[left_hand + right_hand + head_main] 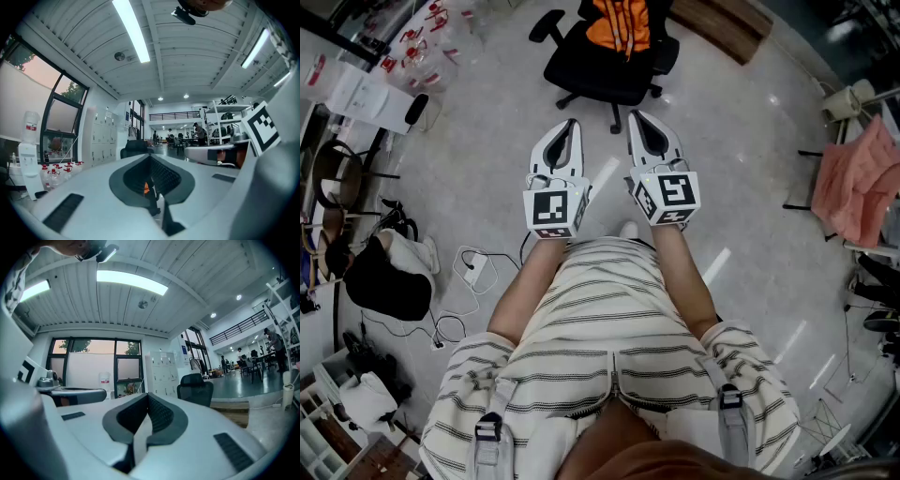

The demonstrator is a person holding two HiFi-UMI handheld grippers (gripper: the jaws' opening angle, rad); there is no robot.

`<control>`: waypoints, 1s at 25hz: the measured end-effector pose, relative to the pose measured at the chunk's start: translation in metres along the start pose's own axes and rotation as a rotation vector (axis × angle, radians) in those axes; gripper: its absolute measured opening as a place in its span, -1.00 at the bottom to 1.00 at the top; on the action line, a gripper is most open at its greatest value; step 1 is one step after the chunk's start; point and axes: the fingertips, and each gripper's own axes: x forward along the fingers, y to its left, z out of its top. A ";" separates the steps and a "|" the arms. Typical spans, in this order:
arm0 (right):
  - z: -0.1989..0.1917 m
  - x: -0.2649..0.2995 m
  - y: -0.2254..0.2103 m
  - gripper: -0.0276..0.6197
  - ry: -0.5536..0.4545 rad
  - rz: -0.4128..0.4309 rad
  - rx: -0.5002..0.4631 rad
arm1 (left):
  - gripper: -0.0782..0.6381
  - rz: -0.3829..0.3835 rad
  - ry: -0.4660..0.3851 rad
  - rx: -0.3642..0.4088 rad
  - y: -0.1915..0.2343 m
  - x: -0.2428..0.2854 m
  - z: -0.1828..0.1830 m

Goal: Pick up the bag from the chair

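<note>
Two tools, the left tool (569, 131) and the right tool (639, 124), are held side by side in front of the person's striped shirt (609, 319). Each has its jaws pressed together with nothing between them, and their tips point out over the pale floor (487, 159). Beyond the tips, ahead of and between the two tools, stands a black office chair (600, 66) with the orange bag (623, 23) resting on it, apart from both tools; in the left gripper view, a sliver of orange shows through the opening behind that tool's closed tips.
</note>
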 end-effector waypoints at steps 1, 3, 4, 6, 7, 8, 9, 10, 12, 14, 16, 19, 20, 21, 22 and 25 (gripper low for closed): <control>0.000 0.000 -0.003 -0.86 -0.001 -0.001 -0.001 | -0.72 0.002 -0.001 -0.001 -0.002 0.002 0.000; 0.000 -0.001 -0.009 -0.86 -0.006 -0.003 -0.001 | -0.72 0.003 -0.004 -0.001 -0.006 0.007 -0.001; 0.000 -0.002 -0.012 -0.86 -0.009 -0.003 0.003 | -0.72 0.003 -0.004 0.000 -0.009 0.009 -0.001; 0.001 -0.005 -0.018 -0.86 -0.015 0.000 0.012 | -0.72 0.003 -0.003 0.000 -0.015 0.011 -0.003; 0.001 -0.006 -0.021 -0.86 -0.017 0.003 0.014 | -0.72 0.004 -0.001 0.000 -0.018 0.013 -0.004; 0.002 -0.006 -0.025 -0.86 -0.017 0.004 0.013 | -0.72 0.004 0.000 0.001 -0.021 0.015 -0.005; 0.002 -0.007 -0.029 -0.86 -0.017 0.005 0.013 | -0.72 0.004 0.002 0.004 -0.025 0.018 -0.006; 0.002 -0.008 -0.033 -0.86 -0.016 0.005 0.013 | -0.72 0.003 0.004 0.008 -0.030 0.021 -0.007; 0.001 -0.009 -0.043 -0.86 -0.013 0.009 0.012 | -0.72 0.003 0.008 0.012 -0.038 0.027 -0.009; 0.001 -0.011 -0.052 -0.86 -0.010 0.018 0.010 | -0.72 0.013 0.010 0.008 -0.046 0.033 -0.009; 0.001 -0.012 -0.063 -0.86 -0.014 0.029 0.006 | -0.72 0.023 0.007 0.007 -0.055 0.040 -0.012; 0.000 -0.017 -0.077 -0.86 -0.023 0.041 0.010 | -0.72 0.030 0.019 0.004 -0.068 0.046 -0.021; 0.000 -0.018 -0.079 -0.86 -0.024 0.044 0.013 | -0.72 0.032 0.024 0.002 -0.071 0.046 -0.022; 0.000 -0.019 -0.080 -0.86 -0.024 0.047 0.014 | -0.72 0.033 0.027 0.005 -0.073 0.045 -0.023; 0.001 -0.019 -0.081 -0.86 -0.024 0.049 0.012 | -0.72 0.034 0.029 0.008 -0.075 0.046 -0.023; 0.001 -0.018 -0.087 -0.86 -0.027 0.057 0.013 | -0.72 0.037 0.035 0.010 -0.083 0.051 -0.025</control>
